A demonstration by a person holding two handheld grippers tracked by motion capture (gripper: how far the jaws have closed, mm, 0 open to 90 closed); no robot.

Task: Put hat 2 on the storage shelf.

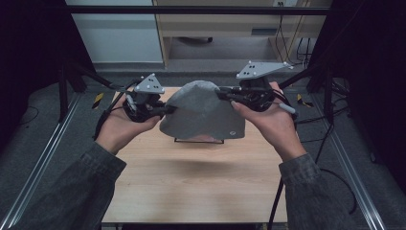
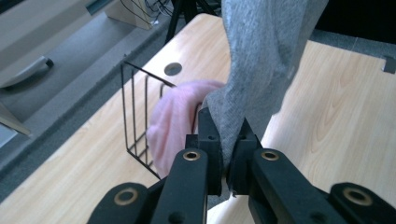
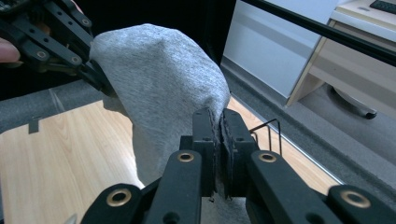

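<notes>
A grey knitted garment point(image 1: 203, 112) hangs in mid-air at the centre of the high view, held up above the far half of the wooden bench point(image 1: 191, 187). The left tool point(image 1: 167, 109) is clamped on the cloth's left edge and the right tool point(image 1: 225, 96) on its upper right edge; each is carried in one of the person's hands, which enter from the bottom of the frame.

In the left gripper view, the left tool point(image 2: 227, 154) has its two black jaws pressed together with a fold of the grey cloth point(image 2: 261, 60) rising between them toward the top of the frame. In the right gripper view, the right tool point(image 3: 219, 140) is likewise closed tight on a thin edge of the cloth point(image 3: 163, 79), and the other tool bites the fabric at the upper left.

Beneath the garment, at the centre of the high view, stands a black wire basket point(image 1: 198, 140) with something pink inside; the left gripper view shows this pink cloth point(image 2: 175, 116) bulging over the basket's wire wall point(image 2: 135, 112) at centre left.

Handling, as judged from the drape: the garment is soft, light and limp, sagging freely between the two holds and keeping no shape of its own. It should not slip readily, being knitted, nor break. Edges or corners, set well apart, look the best places to hold it, so it spreads rather than bunches.
</notes>
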